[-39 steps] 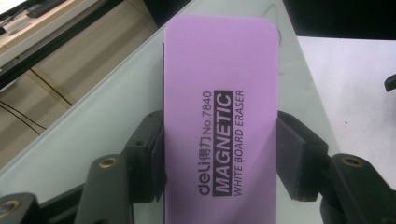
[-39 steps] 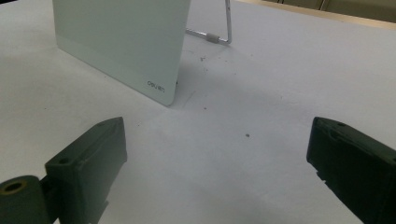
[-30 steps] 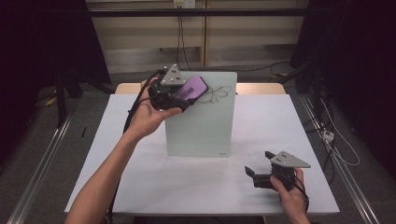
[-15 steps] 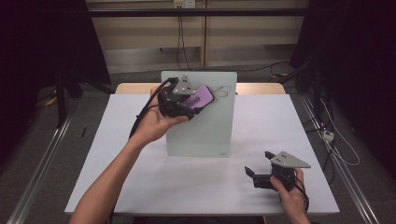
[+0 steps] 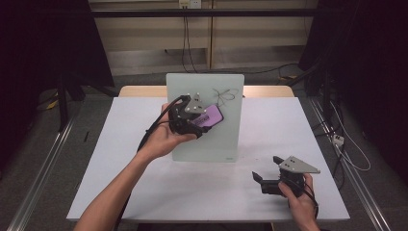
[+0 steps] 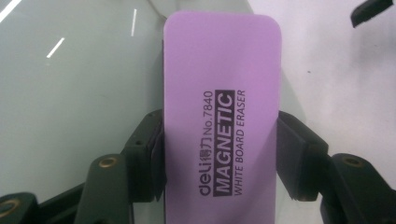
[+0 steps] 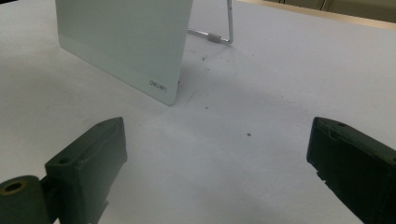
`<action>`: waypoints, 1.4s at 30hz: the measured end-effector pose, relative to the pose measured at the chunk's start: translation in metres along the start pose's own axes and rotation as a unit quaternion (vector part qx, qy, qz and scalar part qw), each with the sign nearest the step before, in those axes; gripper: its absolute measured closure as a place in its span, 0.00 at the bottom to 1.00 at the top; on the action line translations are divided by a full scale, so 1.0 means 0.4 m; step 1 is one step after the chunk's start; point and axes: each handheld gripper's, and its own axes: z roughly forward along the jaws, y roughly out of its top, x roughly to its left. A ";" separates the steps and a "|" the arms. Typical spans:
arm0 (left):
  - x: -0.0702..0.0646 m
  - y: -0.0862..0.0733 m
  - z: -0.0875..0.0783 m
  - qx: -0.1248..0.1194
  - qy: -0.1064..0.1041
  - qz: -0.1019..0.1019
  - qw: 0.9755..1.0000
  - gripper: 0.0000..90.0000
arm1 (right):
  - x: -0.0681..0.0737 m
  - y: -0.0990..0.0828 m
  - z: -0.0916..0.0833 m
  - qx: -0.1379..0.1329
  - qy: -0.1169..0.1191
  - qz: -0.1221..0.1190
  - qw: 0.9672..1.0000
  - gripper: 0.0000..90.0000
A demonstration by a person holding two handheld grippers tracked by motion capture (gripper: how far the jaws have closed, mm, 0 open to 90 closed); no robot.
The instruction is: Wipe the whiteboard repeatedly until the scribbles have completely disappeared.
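Note:
A pale glass whiteboard [image 5: 211,139] stands tilted on the white table [image 5: 120,187], with a black scribble [image 5: 225,96] near its top right. My left gripper [image 5: 204,124] is shut on a purple magnetic whiteboard eraser [image 5: 208,116], held flat against the board's upper middle, just left of and below the scribble. In the left gripper view the eraser [image 6: 222,116] sits clamped between both jaws over the board [image 6: 70,93]. My right gripper [image 5: 265,179] rests open on the table at the front right; its view shows the board's lower corner [image 7: 126,42] ahead and nothing between its jaws.
A metal wire stand [image 7: 219,32] props the board from behind. The table's wooden far edge [image 5: 144,90] lies behind the board. Cables hang down the back wall and lie on the floor to the right.
My left gripper has carried the eraser rightward and down across the board, from its top left corner to its upper middle. The right gripper has stayed put.

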 end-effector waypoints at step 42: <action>0.123 0.059 -0.126 -0.071 0.046 -0.061 0.995 0.46 | 0.000 0.000 -0.002 -0.002 0.003 0.003 1.000 0.06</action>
